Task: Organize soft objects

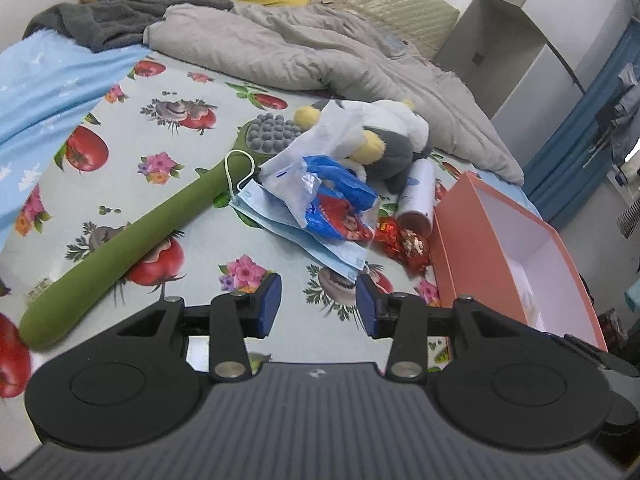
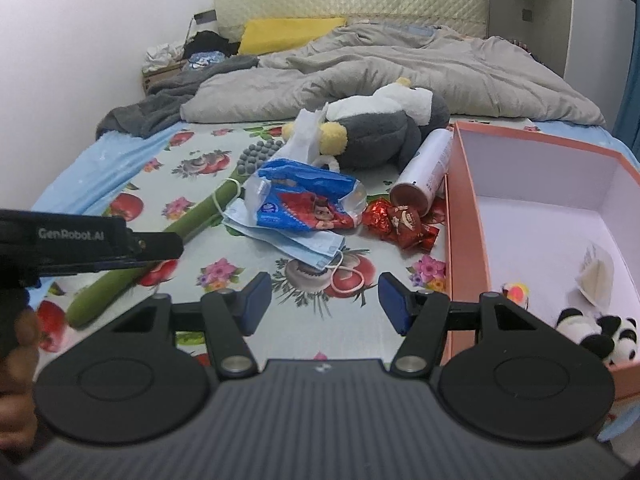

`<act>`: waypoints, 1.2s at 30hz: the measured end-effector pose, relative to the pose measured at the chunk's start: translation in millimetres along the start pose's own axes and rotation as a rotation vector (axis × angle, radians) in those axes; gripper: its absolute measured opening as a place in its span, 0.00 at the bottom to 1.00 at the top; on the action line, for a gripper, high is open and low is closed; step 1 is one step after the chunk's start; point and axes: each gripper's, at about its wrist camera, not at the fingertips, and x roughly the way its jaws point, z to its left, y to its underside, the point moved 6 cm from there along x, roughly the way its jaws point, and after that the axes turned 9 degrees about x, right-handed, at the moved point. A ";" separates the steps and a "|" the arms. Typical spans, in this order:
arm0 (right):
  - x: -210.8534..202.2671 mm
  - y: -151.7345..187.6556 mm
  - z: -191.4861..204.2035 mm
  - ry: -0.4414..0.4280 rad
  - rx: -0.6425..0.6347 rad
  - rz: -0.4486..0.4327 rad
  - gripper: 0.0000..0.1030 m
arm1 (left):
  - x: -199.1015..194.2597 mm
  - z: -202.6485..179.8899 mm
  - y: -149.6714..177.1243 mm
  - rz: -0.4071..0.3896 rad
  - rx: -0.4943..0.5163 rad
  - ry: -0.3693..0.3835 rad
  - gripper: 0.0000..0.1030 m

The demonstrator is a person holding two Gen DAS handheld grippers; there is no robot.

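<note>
On the bed [image 1: 168, 92], the plush [image 2: 384, 128] lies beyond the mask [image 2: 292, 240], well ahead of both grippers; left gripper [image 1: 318, 306] and right gripper [image 2: 324, 302] hang parted, gripping nothing.

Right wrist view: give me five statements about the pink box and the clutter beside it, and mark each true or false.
1. A panda plush lies inside the pink box. True.
2. The grey and white plush toy is already in the box. False: it lies on the bed sheet, outside the box.
3. The right gripper holds a face mask. False: its jaws are open with nothing between them.
4. The white can lies on its side beside the box. True.
5. The green massage stick stands upright. False: it lies flat on the sheet.
</note>
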 end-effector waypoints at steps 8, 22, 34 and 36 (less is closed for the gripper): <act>58.0 -12.8 -12.6 0.051 0.030 0.014 0.56 | 52.4 20.7 -12.5 0.033 -0.087 0.044 0.45; 138.5 -34.7 -33.0 0.246 -0.023 -0.029 0.46 | 121.3 44.0 -45.6 0.032 -0.212 0.123 0.44; 171.0 -34.9 -43.0 0.338 -0.026 -0.055 0.46 | 152.5 45.8 -43.6 0.068 -0.229 0.153 0.33; 175.3 -31.3 -45.1 0.341 -0.020 -0.039 0.45 | 154.5 47.9 -43.2 0.067 -0.232 0.144 0.26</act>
